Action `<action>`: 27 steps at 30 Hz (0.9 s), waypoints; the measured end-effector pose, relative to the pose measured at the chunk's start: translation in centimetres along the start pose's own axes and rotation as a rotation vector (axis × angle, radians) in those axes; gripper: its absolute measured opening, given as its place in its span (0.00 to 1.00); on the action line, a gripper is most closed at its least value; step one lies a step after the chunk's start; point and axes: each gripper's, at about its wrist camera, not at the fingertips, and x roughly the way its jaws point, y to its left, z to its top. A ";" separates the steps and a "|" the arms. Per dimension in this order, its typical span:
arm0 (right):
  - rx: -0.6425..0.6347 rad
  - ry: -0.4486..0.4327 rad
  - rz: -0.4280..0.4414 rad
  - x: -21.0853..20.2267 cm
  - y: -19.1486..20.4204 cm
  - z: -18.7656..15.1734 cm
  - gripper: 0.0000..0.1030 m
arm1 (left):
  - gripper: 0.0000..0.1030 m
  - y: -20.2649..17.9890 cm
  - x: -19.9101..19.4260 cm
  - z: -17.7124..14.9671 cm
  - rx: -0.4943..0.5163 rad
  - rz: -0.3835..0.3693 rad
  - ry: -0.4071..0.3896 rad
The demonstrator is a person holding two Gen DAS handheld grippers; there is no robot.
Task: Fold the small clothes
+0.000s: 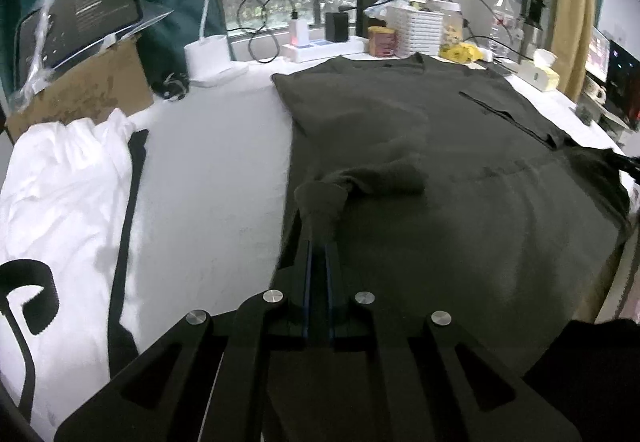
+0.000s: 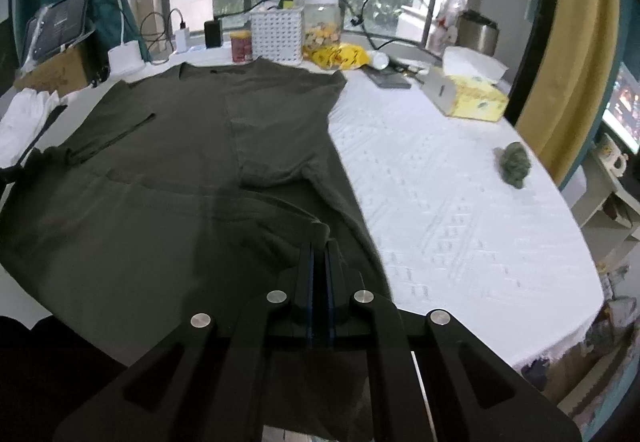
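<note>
Left wrist view: my left gripper [image 1: 319,242] pinches a bunched fold of the dark green shirt [image 1: 460,162], which lies spread on the white tablecloth [image 1: 216,162]. My right gripper [image 2: 319,242] clamps the shirt's hem near its right edge.

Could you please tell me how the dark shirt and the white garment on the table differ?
The dark shirt is olive-grey; the white garment is white with black trim. The shirt lies spread flat mid-table with sleeves folded in; the garment sits rumpled to its left. Both grippers, left and right, clamp the shirt's near hem; the garment is untouched. Both rest on the white tablecloth.
</note>
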 end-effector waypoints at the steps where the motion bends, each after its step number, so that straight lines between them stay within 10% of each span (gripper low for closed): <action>1: 0.002 -0.005 -0.004 -0.3 -0.1 0.0 0.05 | 0.05 0.1 0.2 0.2 -0.002 0.014 0.001; 3: 0.006 -0.012 -0.007 -0.8 -0.2 -0.2 0.05 | 0.16 0.1 0.6 0.4 -0.003 0.017 -0.002; 6: 0.015 -0.014 -0.006 -1.1 -0.4 -0.5 0.05 | 0.59 0.2 1.4 0.9 -0.014 0.013 -0.010; 9: 0.031 -0.014 -0.008 -1.3 -0.6 -0.8 0.05 | 0.59 0.1 1.7 1.1 -0.002 -0.015 -0.021; 11: 0.040 -0.018 -0.008 -1.4 -0.8 -0.9 0.05 | 0.57 -0.3 1.8 1.2 0.030 -0.006 -0.031; 13: 0.046 -0.027 -0.007 -1.6 -0.9 -0.8 0.05 | 0.22 -0.6 1.9 1.3 0.054 -0.014 -0.022; 16: 0.046 -0.040 -0.006 -1.9 -0.9 -0.6 0.05 | 0.05 -0.9 1.9 1.3 0.072 -0.004 -0.023; 27: 0.026 -0.098 -0.019 -3.7 -1.3 0.2 0.05 | 0.04 -0.7 -2.7 1.3 0.026 0.018 -0.112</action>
